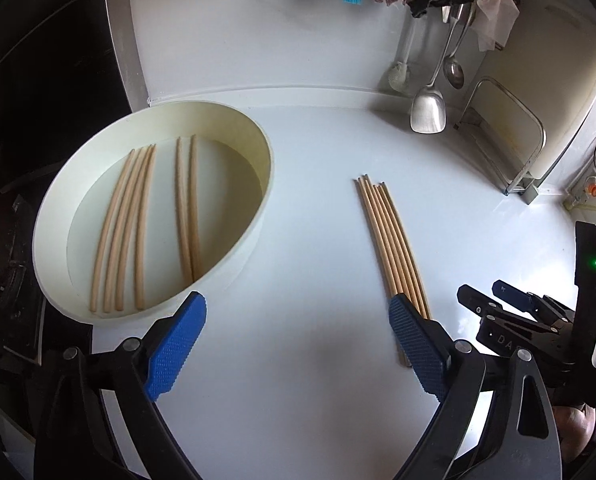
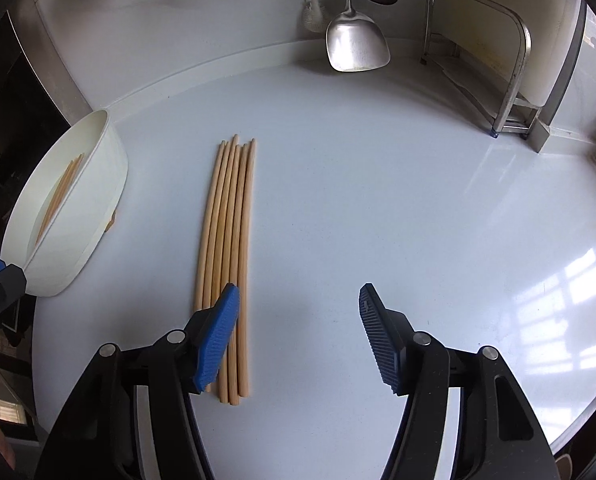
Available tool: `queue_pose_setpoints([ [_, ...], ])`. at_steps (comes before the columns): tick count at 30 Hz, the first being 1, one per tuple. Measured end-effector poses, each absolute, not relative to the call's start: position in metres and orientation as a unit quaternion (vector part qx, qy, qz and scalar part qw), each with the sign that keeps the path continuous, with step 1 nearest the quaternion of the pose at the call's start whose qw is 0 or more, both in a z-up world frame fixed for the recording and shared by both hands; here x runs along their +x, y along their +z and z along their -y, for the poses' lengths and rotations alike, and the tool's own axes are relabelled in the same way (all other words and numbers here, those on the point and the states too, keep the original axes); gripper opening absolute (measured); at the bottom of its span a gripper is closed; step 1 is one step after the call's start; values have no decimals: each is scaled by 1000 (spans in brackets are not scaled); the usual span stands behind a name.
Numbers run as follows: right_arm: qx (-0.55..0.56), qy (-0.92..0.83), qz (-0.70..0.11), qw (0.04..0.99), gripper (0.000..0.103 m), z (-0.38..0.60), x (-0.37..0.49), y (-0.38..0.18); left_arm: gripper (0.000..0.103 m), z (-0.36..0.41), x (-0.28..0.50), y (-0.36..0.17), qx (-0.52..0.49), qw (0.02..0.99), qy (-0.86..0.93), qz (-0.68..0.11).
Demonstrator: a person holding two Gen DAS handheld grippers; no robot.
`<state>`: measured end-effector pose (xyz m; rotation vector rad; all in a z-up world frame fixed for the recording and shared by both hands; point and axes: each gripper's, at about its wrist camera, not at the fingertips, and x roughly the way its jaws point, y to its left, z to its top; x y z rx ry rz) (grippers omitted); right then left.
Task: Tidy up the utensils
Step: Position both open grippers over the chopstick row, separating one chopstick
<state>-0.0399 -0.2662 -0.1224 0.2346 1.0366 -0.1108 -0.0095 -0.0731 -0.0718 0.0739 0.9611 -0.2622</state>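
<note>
Looking along the left gripper [image 1: 298, 328] in the left wrist view: its blue pads are spread wide, with bare countertop [image 1: 317, 152] between them and nothing gripped. A cream oval tub [image 1: 254, 216] sits at centre left, holding six chopsticks [image 1: 138, 224] lying flat on its floor, four to the left and two to the right. A loose bundle of chopsticks [image 1: 389, 240] lies on the counter right of centre, its near end passing behind the right-hand pad. The right gripper [image 1: 493, 300] shows at lower right.

Right wrist view: right gripper spread apart, empty. The loose bundle lies left of centre, its near end partly behind the left-hand pad; contact cannot be told. The tub stands at the left edge. A metal spatula [image 2: 355, 46] hangs at upper centre
</note>
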Motion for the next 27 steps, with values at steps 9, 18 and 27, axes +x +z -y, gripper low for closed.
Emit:
queue_pose_setpoints([
  [9,85,-34,-471,878,61,263,-21,-143,91,92,-2,-96,14,885,-110,-451],
  [18,77,-28,-462,883,61,261,-9,-156,91,96,5,-110,-6,890,-103,-444],
  [27,70,-32,-458,885,61,258,-5,-158,91,95,8,-111,3,893,-104,-438],
])
